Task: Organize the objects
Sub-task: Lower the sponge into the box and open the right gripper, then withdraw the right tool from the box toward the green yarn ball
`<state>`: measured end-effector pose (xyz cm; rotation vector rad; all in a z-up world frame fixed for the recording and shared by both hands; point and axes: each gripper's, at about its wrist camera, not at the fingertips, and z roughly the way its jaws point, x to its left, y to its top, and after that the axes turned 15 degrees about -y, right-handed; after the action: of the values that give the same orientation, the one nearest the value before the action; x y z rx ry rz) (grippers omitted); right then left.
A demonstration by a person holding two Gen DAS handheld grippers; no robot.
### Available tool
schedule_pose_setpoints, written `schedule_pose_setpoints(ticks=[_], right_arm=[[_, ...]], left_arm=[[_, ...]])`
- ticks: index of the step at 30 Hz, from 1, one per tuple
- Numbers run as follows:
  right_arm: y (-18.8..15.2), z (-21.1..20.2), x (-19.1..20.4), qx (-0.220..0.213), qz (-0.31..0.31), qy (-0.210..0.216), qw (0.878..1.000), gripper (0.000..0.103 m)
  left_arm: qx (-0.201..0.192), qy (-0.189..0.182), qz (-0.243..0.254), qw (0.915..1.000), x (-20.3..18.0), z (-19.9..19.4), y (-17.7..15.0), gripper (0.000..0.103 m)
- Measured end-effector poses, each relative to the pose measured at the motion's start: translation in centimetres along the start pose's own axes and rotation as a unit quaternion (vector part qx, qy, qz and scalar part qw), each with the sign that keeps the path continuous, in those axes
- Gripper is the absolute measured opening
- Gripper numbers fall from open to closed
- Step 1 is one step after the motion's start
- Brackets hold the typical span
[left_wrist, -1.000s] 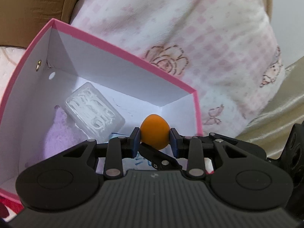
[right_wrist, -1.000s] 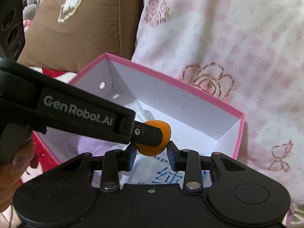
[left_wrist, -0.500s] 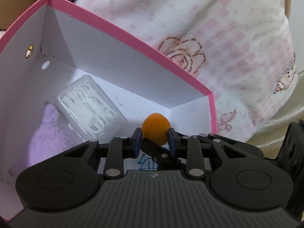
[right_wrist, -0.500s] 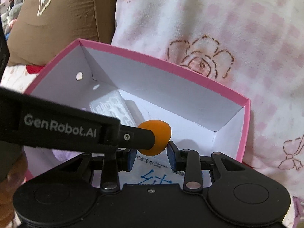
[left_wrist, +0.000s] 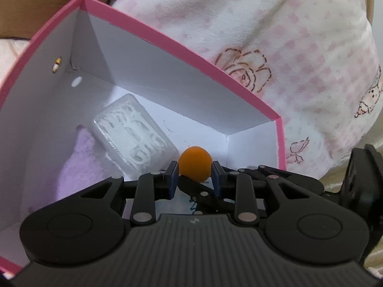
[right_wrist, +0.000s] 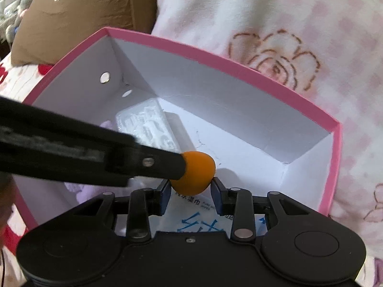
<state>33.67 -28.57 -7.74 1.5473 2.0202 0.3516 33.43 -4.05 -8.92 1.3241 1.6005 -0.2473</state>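
An orange egg-shaped ball [left_wrist: 195, 163] hangs over the inside of a pink-rimmed white box [left_wrist: 182, 45]. My left gripper [left_wrist: 195, 174] is shut on it, a blue pad on each side. In the right wrist view the left gripper's finger [right_wrist: 155, 165] reaches in from the left and covers part of the ball [right_wrist: 201, 167]. My right gripper [right_wrist: 191, 191] has the ball's lower part between its pads. Its jaws are opening and the pads only flank the ball. The right gripper's fingers [left_wrist: 203, 191] show under the ball in the left wrist view.
In the box [right_wrist: 215, 64] lie a clear plastic case [left_wrist: 134, 138], a purple fluffy cloth [left_wrist: 79, 162] and a wet-wipes pack [right_wrist: 203, 217]. A pink-and-white floral blanket [right_wrist: 287, 24] lies behind the box, a brown cushion [right_wrist: 83, 7] at the back left.
Both grippers have sunk toward the box with the ball, which looms larger. The left pads have drawn tighter on the ball. The right pads stand a little wider apart.
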Motion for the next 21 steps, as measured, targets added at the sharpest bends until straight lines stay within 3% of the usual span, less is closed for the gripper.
schedule_pose_setpoints(ticks=[10, 16, 19, 21], right_arm=[[-1.2, -1.2, -0.6, -0.008, 0.029, 0.019, 0.999, 0.046], [-3.1, -5.1, -1.8, -0.036, 0.072, 0.044, 0.996, 0.046], [-3.8, -7.1, -2.2, -0.043, 0.076, 0.040, 0.995, 0.046], [-4.2, -8.3, -2.6, -0.042, 0.079, 0.041, 0.995, 0.046]], left_arm=[[0.005, 0.026, 0.024, 0.9994, -1.6, -2.1, -0.7, 0.028], [0.014, 0.049, 0.038, 0.9980, -3.2, -4.2, -1.0, 0.031], [0.023, 0.052, 0.047, 0.9973, -4.4, -5.6, -1.1, 0.034], [0.025, 0.051, 0.051, 0.9971, -5.3, -6.8, -1.4, 0.043]])
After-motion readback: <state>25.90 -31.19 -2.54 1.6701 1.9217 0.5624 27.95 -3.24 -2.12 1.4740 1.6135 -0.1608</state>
